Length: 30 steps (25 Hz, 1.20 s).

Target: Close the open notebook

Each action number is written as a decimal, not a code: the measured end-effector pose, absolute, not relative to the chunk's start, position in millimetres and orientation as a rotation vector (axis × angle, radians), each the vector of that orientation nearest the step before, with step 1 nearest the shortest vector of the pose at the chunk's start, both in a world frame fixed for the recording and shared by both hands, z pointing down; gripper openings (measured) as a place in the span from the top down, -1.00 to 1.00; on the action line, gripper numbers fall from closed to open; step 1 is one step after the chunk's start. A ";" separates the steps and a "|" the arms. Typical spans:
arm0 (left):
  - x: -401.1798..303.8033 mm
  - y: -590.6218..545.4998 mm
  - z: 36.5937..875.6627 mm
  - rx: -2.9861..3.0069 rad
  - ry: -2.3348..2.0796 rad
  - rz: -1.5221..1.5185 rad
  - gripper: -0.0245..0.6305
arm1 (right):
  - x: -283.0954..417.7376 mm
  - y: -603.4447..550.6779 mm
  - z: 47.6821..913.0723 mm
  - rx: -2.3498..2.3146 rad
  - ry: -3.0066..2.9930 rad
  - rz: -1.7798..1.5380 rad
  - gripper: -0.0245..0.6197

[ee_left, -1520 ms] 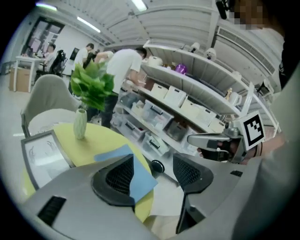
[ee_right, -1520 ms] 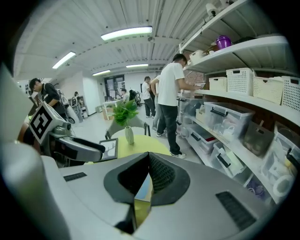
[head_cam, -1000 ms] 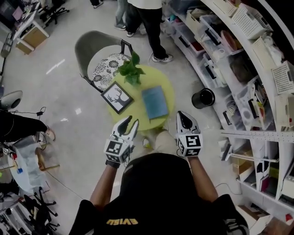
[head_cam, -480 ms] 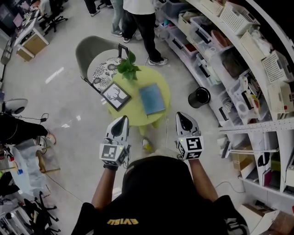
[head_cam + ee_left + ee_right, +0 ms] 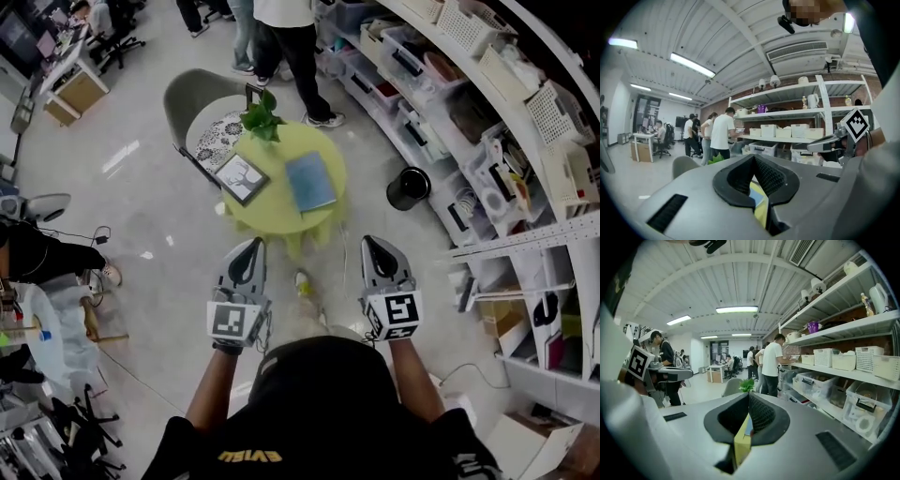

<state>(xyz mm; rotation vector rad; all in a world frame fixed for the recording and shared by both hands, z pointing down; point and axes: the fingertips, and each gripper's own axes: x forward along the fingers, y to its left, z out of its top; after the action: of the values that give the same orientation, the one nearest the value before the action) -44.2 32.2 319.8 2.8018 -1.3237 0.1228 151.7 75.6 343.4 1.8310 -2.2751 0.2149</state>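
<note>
Pose first: how are the two tools held?

"Both forearms reach out ahead of the person's body, side by side. The left gripper (image 5: pixel 251 246) and the right gripper (image 5: pixel 371 242) point forward toward the table, roughly level and well apart from each other. Their marker cubes face up at the head camera."

"And the jaws?"

"Pressed together on both, tip to tip, with nothing held. Each gripper view shows its dark pads meeting at the front."

"Where is the notebook?"

"The blue notebook (image 5: pixel 310 181) lies flat and closed on the right half of the round yellow-green table (image 5: pixel 281 220). It is ahead of both grippers, apart from them, roughly between the lines they point along."

"Anything else on the table?"

"A framed picture (image 5: pixel 242 178) lies just left of the notebook, and a potted plant (image 5: pixel 262 120) stands at the far edge."

"And the room?"

"The floor is pale and glossy. A grey chair (image 5: pixel 187 94) with a patterned cushion stands behind the table, and a black bin (image 5: pixel 409 187) sits on the floor to its right. White shelving (image 5: pixel 487 141) loaded with boxes runs along the right side, and people (image 5: pixel 281 37) stand beyond the table."
</note>
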 end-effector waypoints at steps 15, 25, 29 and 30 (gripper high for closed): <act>-77.3 128.3 310.1 2.876 -1.371 0.077 0.87 | 117.9 170.6 323.0 1.858 -2.319 0.121 0.92; -79.6 122.6 276.2 2.933 -1.328 0.038 0.87 | 118.5 173.0 295.2 1.956 -2.294 0.089 0.92; -87.3 121.2 267.3 2.963 -1.291 0.053 0.87 | 106.0 168.7 294.6 1.961 -2.287 0.139 0.92; -91.3 119.3 267.4 2.961 -1.286 0.071 0.87 | 101.3 167.2 293.2 1.955 -2.287 0.141 0.92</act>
<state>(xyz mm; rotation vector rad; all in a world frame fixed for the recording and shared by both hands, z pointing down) -91.3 119.3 267.4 2.9614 -1.2861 0.0712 101.3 167.2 293.2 1.9550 -2.2872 0.1407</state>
